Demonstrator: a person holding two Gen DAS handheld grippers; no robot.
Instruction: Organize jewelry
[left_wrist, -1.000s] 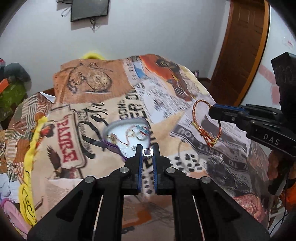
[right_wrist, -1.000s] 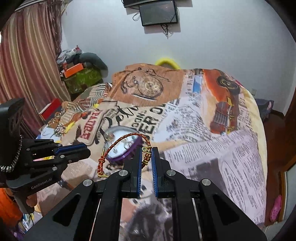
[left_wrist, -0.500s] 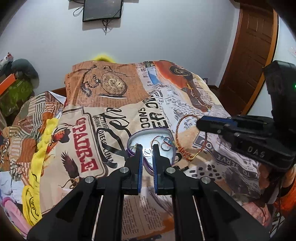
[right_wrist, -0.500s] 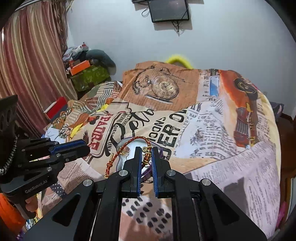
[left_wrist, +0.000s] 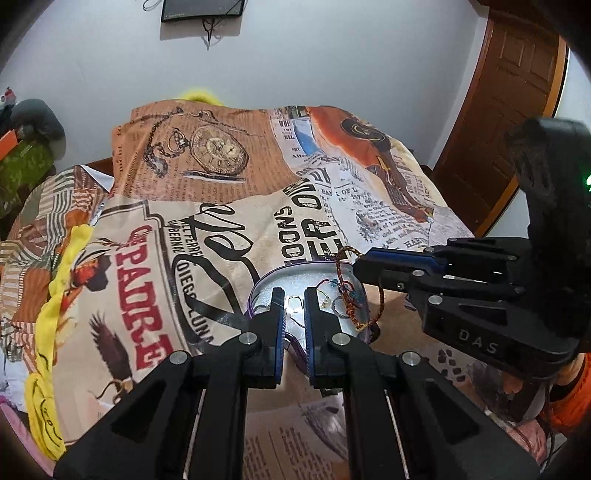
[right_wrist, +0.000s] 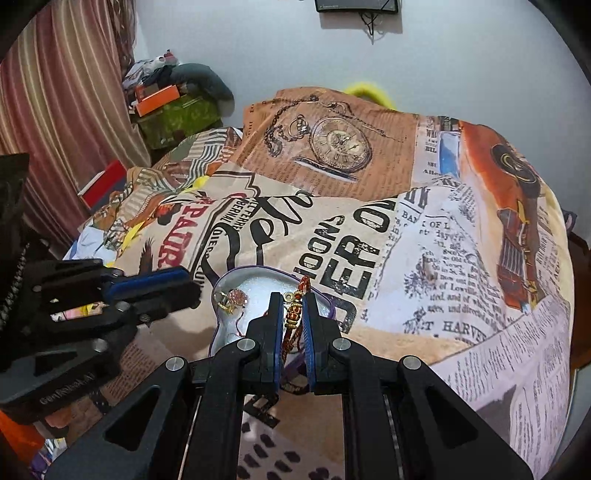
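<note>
bracelet over the tin

the bracelet (right_wrist: 294, 317), a red and gold cord with gold beads, sits between the blue-padded fingers (right_wrist: 276, 332) of the right gripper (right_wrist: 292, 301). the jaws are narrow, with the bead section against the right pad; whether the left pad also touches it i cannot tell. in the left wrist view the bracelet (left_wrist: 349, 291) hangs as a loop from the tip of the right gripper (left_wrist: 360, 264), its lower end down inside the tin (left_wrist: 258, 291).

the tin is shallow, purple-rimmed and silvery inside, and lies on the blanket (left_wrist: 207, 192). in it are a few small rings (left_wrist: 294, 302) and thin coloured threads; the right wrist view shows a pinkish gold piece (right_wrist: 232, 298) at the tin's (right_wrist: 218, 291) left side. finer detail is too small to tell.

the left gripper (left_wrist: 293, 295) hovers just over the near edge of the tin, jaws narrow with a clear gap and nothing between them. in the right wrist view the left gripper (right_wrist: 184, 286) points in from the left, near the tin rim.

writing: the side of the right gripper reads "das"; the left one carries a pale label that i cannot read surely. the blanket is printed like old newspaper, with "padre" in red, "of l", "harve", big black letters "er o", and a pocket watch (right_wrist: 338, 142) picture.

a dark screen (left_wrist: 203, 9) hangs on the white wall, a brown door (left_wrist: 509, 92) stands at right, striped curtains (right_wrist: 55, 92) at left.
</note>
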